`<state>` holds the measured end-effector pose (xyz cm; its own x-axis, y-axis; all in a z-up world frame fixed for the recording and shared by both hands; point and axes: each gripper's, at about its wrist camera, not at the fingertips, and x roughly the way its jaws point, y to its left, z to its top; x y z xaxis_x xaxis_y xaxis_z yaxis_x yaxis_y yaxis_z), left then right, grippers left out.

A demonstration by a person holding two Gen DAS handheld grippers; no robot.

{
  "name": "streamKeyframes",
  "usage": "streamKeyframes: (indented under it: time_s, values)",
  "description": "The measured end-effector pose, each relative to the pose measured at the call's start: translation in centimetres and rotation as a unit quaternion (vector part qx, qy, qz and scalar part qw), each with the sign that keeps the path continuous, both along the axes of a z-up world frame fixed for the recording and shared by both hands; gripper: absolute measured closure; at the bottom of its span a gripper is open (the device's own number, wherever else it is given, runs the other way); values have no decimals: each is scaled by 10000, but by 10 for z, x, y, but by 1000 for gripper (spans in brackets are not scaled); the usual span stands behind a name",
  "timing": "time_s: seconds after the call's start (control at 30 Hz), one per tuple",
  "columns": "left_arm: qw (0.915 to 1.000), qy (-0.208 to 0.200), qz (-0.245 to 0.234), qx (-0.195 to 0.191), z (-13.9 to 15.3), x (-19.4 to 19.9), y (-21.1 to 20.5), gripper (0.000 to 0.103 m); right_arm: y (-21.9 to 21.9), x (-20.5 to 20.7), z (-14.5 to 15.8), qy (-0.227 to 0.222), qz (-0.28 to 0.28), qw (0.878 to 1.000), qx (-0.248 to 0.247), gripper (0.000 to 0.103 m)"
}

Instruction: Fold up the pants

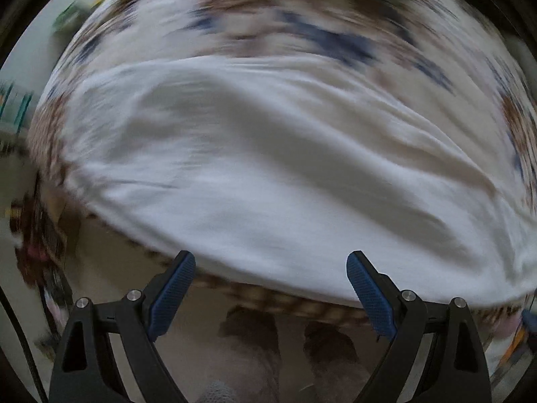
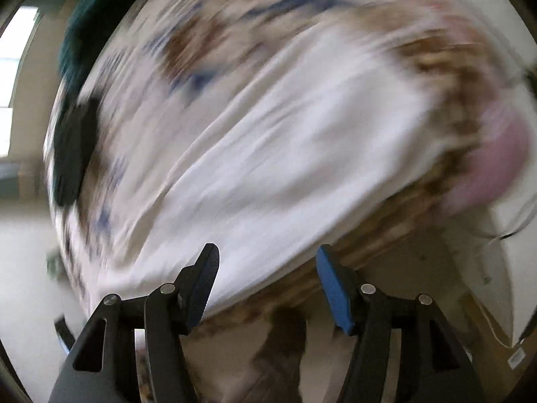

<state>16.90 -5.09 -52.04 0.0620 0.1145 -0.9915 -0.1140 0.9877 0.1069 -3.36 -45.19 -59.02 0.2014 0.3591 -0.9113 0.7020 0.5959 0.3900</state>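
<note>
In the left wrist view, the white pants lay spread over a patterned bedcover, their long axis running from about 10 o'clock down to 4 o'clock. The cloth looked soft and thin, with shallow wrinkles following that same line; motion blur hid seams and hems. The bedcover was white with brown and navy blotches, and its braided-looking brown edge curved along 6 o'clock. Below that edge was a pale floor, with two dark shapes at 6 o'clock that were too blurred to identify. The left gripper pointed down over the near edge of the pants, its jaws spread wide, nothing between the ribbed blue pads.

In the right wrist view, the same pants ran from 7 o'clock up to 1 o'clock across the blotched cover. A pink rounded shape sat at 3 o'clock, a dark teal cloth at 11 o'clock, and a bright window at 9 o'clock. The right gripper hung above the pants' near edge, jaws partly parted and empty.
</note>
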Motion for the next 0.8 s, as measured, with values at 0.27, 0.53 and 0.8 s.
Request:
streamKeyframes:
  time_s: [0.27, 0.53, 0.8]
  values:
    - [9901, -137, 1397, -9, -3, 19, 220, 12, 184, 42, -59, 472, 186, 9897, 1338, 40]
    - [9646, -405, 2249, -1318, -31, 42, 326, 34, 262, 34, -93, 831, -1038, 9813, 1389, 87]
    - [9723, -835, 1848, -1159, -12, 32, 321, 92, 287, 54, -60, 872, -525, 9926, 668, 94]
